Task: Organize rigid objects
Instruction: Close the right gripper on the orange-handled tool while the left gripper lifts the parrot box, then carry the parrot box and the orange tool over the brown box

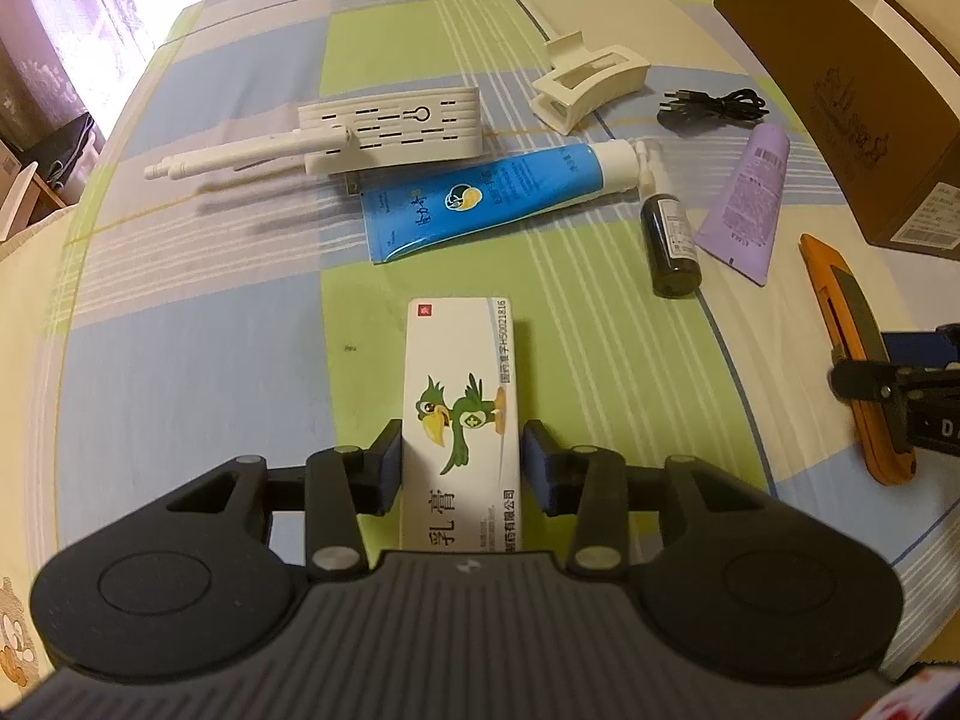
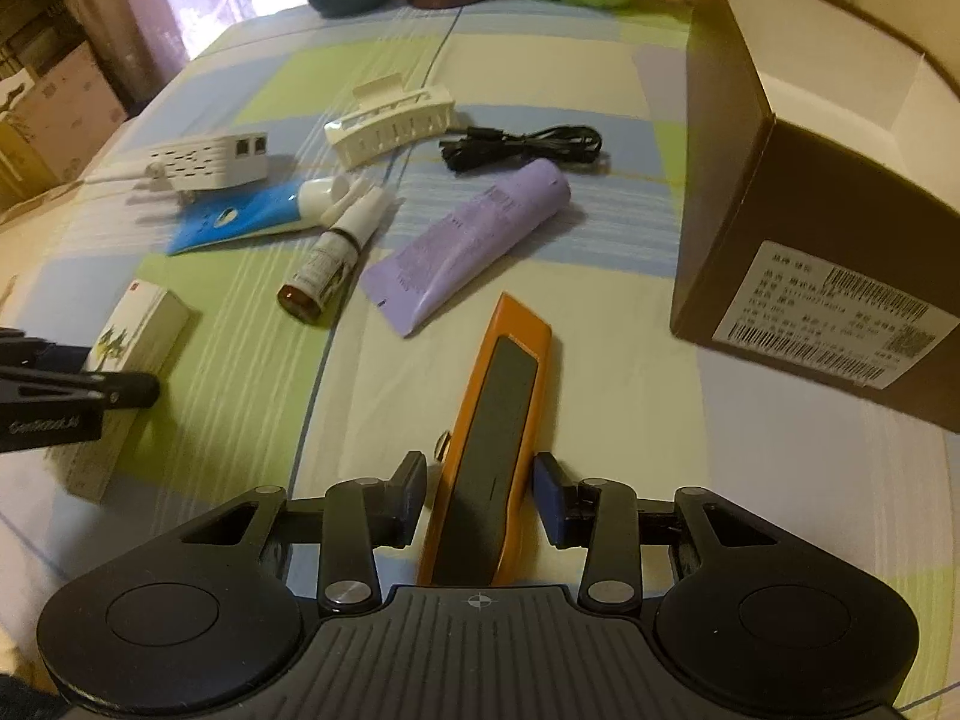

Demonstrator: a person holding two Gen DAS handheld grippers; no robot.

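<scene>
Left gripper [image 1: 461,467]: my jaws stood narrowly apart around the white cardboard ointment box with a green parrot [image 1: 462,414]; the left pad seemed to touch its side, the right pad stood just off it. I cannot tell if I gripped it.
Right gripper [image 2: 480,495]: partly open astride the orange plastic utility knife with a dark slider [image 2: 495,420], gaps on both sides, nothing held.
Surface: both things lay flat on the checked bedsheet [image 1: 180,360].
Nearby: brown cardboard box [image 2: 798,252] stood open right of the knife; lilac squeeze tube [image 2: 474,240] lay just beyond the knife's tip.
</scene>
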